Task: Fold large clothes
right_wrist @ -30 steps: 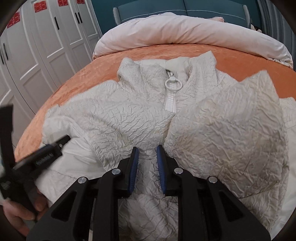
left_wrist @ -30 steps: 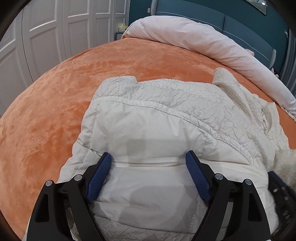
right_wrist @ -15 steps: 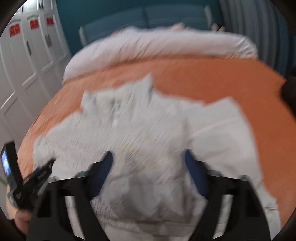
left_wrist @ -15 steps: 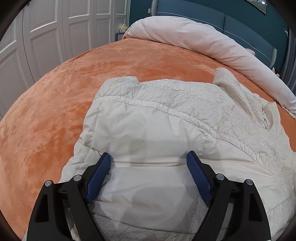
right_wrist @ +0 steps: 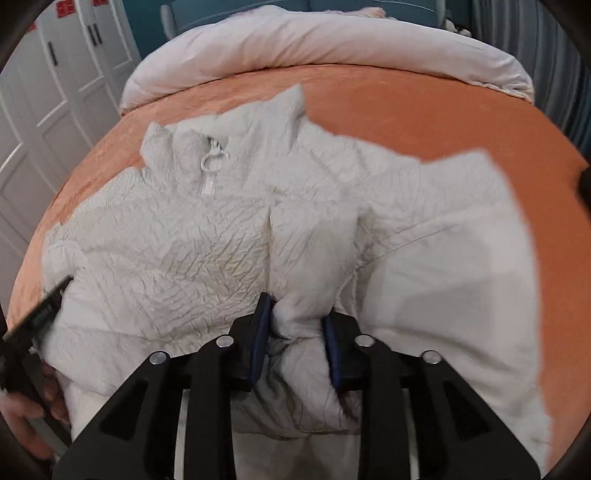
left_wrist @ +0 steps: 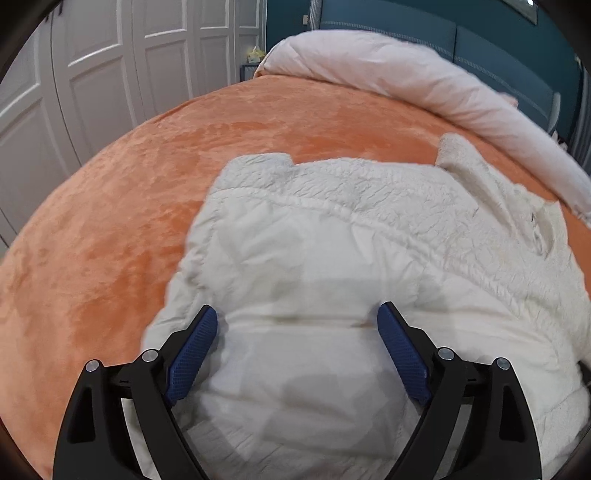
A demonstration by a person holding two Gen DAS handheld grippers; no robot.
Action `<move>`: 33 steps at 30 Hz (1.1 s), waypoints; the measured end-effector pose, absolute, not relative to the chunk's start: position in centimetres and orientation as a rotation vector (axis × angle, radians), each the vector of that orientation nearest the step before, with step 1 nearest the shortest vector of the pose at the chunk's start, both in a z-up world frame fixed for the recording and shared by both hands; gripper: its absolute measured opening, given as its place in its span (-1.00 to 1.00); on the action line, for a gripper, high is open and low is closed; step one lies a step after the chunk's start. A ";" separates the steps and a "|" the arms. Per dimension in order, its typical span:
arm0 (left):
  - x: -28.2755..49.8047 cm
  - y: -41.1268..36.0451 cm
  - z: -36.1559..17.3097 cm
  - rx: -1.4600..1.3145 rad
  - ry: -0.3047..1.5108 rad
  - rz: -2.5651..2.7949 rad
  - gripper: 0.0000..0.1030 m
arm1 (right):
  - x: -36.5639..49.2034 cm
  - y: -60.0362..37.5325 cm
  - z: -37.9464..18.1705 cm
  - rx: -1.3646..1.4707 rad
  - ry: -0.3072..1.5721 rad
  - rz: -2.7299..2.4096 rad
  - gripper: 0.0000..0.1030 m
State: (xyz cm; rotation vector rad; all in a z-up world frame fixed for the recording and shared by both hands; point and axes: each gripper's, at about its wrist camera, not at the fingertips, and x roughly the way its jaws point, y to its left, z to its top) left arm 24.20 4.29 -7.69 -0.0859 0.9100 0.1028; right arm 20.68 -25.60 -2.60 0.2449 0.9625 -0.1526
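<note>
Two grippers are seen at the near hem of the cream jacket (right_wrist: 207,258): the right gripper (right_wrist: 297,325) has just been closing and is now clenched on a bunched ridge of fabric, while the left gripper (left_wrist: 297,328) is held wide apart over the smooth lower panel, nothing gripped. Beyond them the jacket is spread across the orange bedspread (left_wrist: 110,221), zip pull (right_wrist: 210,160) up, with the rolled duvet (right_wrist: 332,40) lying farthest back. Only a thick pinch is caught, so the puffy cloth could slip out or be dragged askew when lifted.

No text can be read. The left hand-held gripper (right_wrist: 35,319), seen at the left edge of the right wrist view, carries a small pale marking, perhaps lettering, too blurred to make out. Red labels (right_wrist: 64,6) on the white wardrobe doors (right_wrist: 74,85) are equally unreadable.
</note>
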 end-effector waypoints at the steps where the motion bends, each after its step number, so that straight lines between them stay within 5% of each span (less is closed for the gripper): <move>1: 23.6 4.9 -7.2 -0.095 0.926 0.104 0.69 | 19.9 -25.9 -1.6 0.273 0.947 -0.148 -0.45; 5: 19.9 7.2 -6.0 -0.121 0.950 0.083 0.68 | 13.3 -27.0 2.7 0.333 0.844 -0.096 -0.01; 15: 8.0 12.5 -3.4 -0.177 0.981 0.126 0.68 | -1.9 -28.5 2.1 0.345 0.895 -0.111 0.23; 24: 1.6 15.3 -3.6 -0.138 1.019 0.139 0.68 | -7.8 -26.6 -0.6 0.376 0.956 -0.094 0.23; 33: 0.1 16.5 -3.0 -0.224 1.009 0.126 0.68 | -2.3 -24.7 2.2 0.372 0.875 0.002 0.23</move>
